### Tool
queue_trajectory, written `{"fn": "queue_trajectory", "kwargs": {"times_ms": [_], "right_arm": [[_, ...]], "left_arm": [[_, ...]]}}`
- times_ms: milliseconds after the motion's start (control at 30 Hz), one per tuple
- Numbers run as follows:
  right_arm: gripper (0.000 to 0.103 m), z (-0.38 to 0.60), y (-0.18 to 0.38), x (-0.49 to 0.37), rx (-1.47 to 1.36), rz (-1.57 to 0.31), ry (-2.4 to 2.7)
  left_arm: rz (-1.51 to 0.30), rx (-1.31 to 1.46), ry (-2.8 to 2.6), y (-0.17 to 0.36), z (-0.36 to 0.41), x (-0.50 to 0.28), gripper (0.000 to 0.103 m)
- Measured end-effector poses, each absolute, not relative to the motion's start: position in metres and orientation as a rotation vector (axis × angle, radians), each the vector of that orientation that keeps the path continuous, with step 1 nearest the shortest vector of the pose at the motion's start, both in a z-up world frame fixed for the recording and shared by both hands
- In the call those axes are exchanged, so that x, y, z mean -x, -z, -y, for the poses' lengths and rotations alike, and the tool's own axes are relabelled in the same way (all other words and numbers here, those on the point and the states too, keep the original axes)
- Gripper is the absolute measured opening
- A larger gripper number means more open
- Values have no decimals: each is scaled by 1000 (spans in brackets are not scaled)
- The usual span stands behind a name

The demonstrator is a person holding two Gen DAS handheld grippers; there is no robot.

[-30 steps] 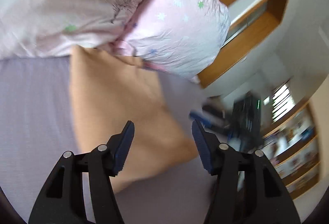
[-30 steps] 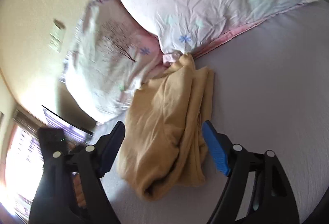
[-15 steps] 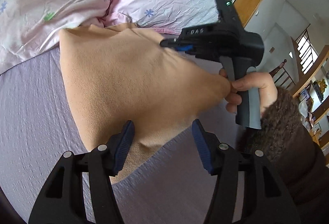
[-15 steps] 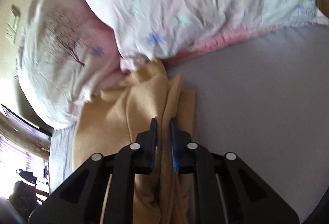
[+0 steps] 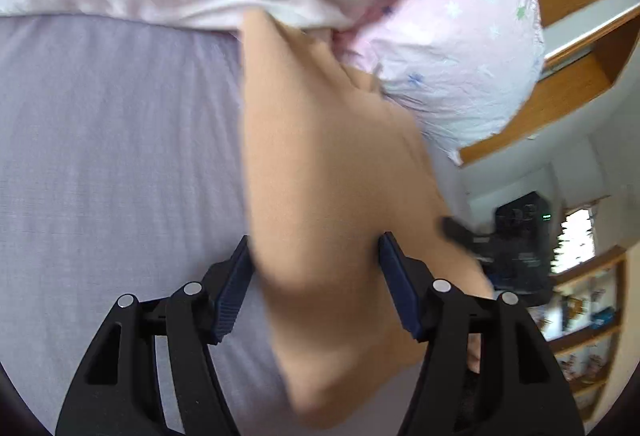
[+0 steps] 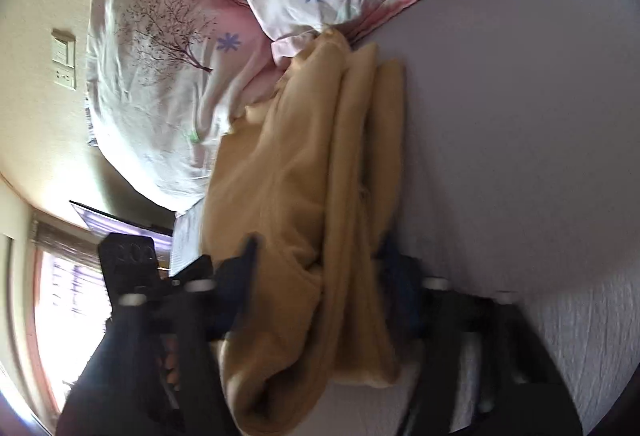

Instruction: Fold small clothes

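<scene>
A tan cloth (image 5: 332, 172) lies in loose lengthwise folds on the lilac sheet (image 5: 112, 140), its far end tucked against two pink pillows (image 5: 460, 56). The pillows carry a printed bare tree (image 6: 168, 32), blue flowers and pale stars.

The left gripper (image 5: 314, 272) has its jaws wide, one on each side of the cloth's near part; the blue pads are beside the fabric, and whether they press it cannot be told. In the left wrist view the right gripper's black body (image 5: 516, 248) shows to the right, blurred, with a small green light on it.

The right gripper (image 6: 320, 272) — heavily blurred — also has its jaws wide, straddling the bunched cloth (image 6: 304, 196), with fabric between them. The left gripper's body (image 6: 128, 260) appears at lower left; raised characters on it are too blurred to read. A wall switch (image 6: 64, 56) sits at left, and shelves (image 5: 584, 320) hold small items with unreadable labels.
</scene>
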State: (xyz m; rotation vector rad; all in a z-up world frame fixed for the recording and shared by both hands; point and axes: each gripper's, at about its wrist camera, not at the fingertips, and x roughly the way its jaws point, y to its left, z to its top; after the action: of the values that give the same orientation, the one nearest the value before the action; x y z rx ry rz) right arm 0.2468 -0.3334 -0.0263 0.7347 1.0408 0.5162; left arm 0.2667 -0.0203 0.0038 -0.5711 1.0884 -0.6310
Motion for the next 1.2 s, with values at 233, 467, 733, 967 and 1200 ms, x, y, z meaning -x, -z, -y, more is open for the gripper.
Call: {"fn": "queue_trajectory", "kwargs": {"times_ms": [233,467,733,967,1200], "right_arm": [[34,310,17,-223,-777,-962,-641],[51,243,32,-205,-570,-1086,-678],[66,251,-25,-159,-614,-831,-809],[46,221,20,-159,-522,-1025,-657],[89,234,-5,-96,-423,-806,-531]], "left_arm": [[-1046,630,672,-17,-18,-241,36],[-1014,451,553,-28,-75,-181,42],[-795,334,618,-75,-78,-118,60],[-926,212,607,-44,-39,-111,68],[-800,88,344,-62,-60,-56,102]]}}
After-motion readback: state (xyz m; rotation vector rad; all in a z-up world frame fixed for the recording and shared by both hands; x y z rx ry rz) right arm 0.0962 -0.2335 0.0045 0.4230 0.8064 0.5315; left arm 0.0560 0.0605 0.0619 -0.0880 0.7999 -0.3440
